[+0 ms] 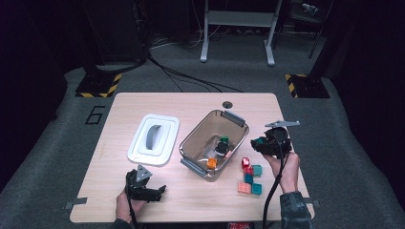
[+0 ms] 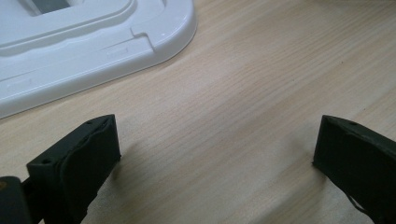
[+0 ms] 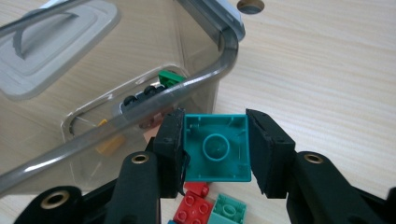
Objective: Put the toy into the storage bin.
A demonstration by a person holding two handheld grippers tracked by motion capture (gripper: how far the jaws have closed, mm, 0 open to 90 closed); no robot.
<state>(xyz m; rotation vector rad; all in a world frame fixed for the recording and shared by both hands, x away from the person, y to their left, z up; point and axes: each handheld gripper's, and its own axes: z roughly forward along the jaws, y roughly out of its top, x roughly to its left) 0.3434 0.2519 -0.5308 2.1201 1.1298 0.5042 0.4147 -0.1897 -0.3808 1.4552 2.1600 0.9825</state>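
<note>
My right gripper [image 3: 215,148] is shut on a teal brick [image 3: 216,147], its hollow underside toward the camera, held just outside the near rim of the clear bin [image 3: 154,102]. From above, that gripper [image 1: 258,143] hovers right of the bin [image 1: 193,136]. Inside the bin lie a green brick [image 3: 169,77], a black piece [image 3: 142,94] and an orange brick [image 1: 211,162]. Loose red [image 1: 247,165], teal [image 1: 257,170] and pink [image 1: 244,187] bricks lie on the table below the right hand. My left gripper [image 2: 215,149] rests open on bare wood, at the front left [image 1: 152,191].
A white lid [image 1: 154,139] with a grey handle lies left of the bin; its corner [image 2: 140,37] is just ahead of the left gripper. A round hole [image 1: 227,104] is in the table near the far edge. Cables run over the floor beyond.
</note>
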